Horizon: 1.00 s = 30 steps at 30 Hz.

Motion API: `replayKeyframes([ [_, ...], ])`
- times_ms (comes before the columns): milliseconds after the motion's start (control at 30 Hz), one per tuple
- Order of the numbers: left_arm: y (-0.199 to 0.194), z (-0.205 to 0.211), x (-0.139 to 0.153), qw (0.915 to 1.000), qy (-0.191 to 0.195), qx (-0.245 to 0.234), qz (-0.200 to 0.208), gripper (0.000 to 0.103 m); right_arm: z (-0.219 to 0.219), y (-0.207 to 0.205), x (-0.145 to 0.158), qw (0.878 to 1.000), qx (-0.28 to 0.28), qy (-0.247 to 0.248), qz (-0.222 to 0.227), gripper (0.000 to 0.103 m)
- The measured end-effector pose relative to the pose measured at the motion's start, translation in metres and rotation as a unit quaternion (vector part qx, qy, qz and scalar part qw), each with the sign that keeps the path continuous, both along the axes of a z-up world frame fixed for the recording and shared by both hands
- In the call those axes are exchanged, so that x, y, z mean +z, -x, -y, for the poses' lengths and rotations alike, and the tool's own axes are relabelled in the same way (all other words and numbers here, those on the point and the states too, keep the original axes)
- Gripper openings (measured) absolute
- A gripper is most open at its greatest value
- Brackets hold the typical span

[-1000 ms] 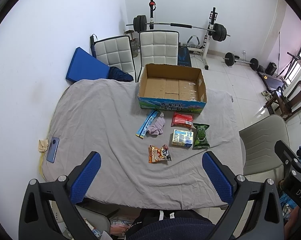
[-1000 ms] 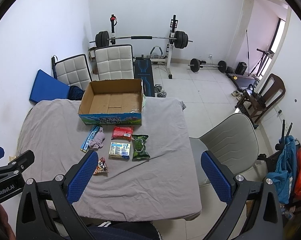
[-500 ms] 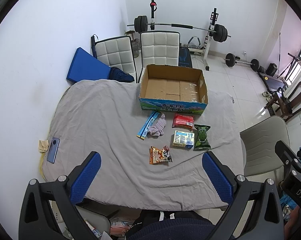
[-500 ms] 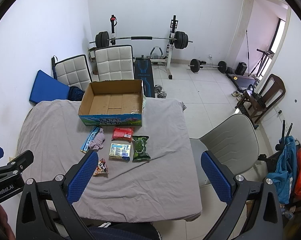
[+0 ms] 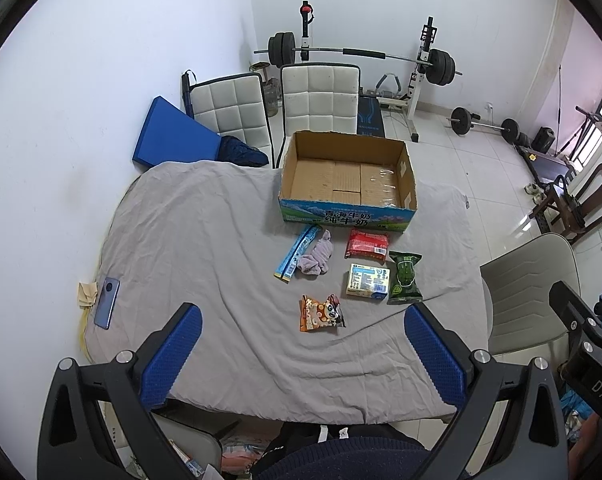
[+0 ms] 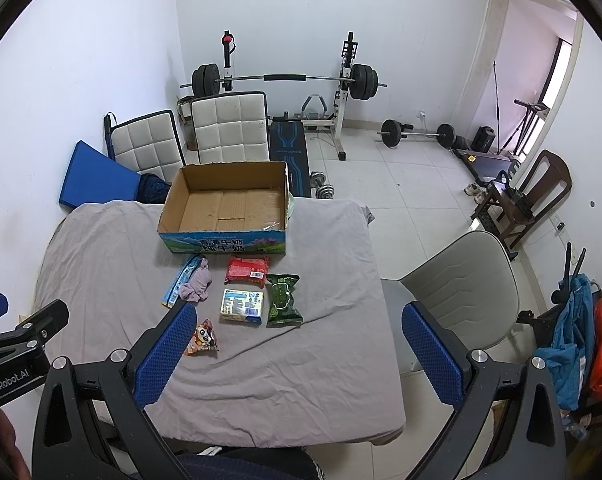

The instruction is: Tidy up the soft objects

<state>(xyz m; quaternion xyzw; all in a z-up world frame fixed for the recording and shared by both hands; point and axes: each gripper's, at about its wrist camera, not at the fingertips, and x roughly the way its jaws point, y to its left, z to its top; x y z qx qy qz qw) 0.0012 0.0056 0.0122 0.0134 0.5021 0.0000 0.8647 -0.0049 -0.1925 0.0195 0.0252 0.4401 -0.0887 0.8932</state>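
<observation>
Both tools hang high over the near table edge, nothing held: left gripper (image 5: 301,356) spread wide, right gripper (image 6: 297,354) spread wide too. Step in hand looks like the first reach. 6 soft items lie in a loose cluster just in front of the empty box (image 5: 347,178): orange pack (image 5: 321,314) nearest, then tissue pack (image 5: 369,281), green pack (image 5: 405,278), red pack (image 5: 367,244), purple cloth (image 5: 316,260) touching the blue strip (image 5: 297,254). Best bet: come down straight on the orange pack, pinch across its short side, lift clear before moving so the cloth (image 5: 205,248) doesn't bunch. Grey cloth is wrinkled and covers the whole table. A phone (image 5: 107,303) sits at the left edge, well apart. Room: barbell rack (image 6: 285,78), 2 white chairs (image 6: 229,128), tiled floor.
</observation>
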Motion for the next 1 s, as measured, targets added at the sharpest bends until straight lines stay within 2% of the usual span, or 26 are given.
replayKeyframes([
  [800, -0.006, 0.000, 0.005, 1.0000, -0.001, 0.001, 0.002, 0.103, -0.003, -0.011, -0.004, 1.000, 0.003, -0.003, 0.000, 0.103],
  [1000, -0.026, -0.001, -0.002, 0.9999, 0.001, 0.010, 0.002, 0.103, -0.001, -0.016, -0.012, 1.000, 0.001, -0.002, -0.004, 0.103],
])
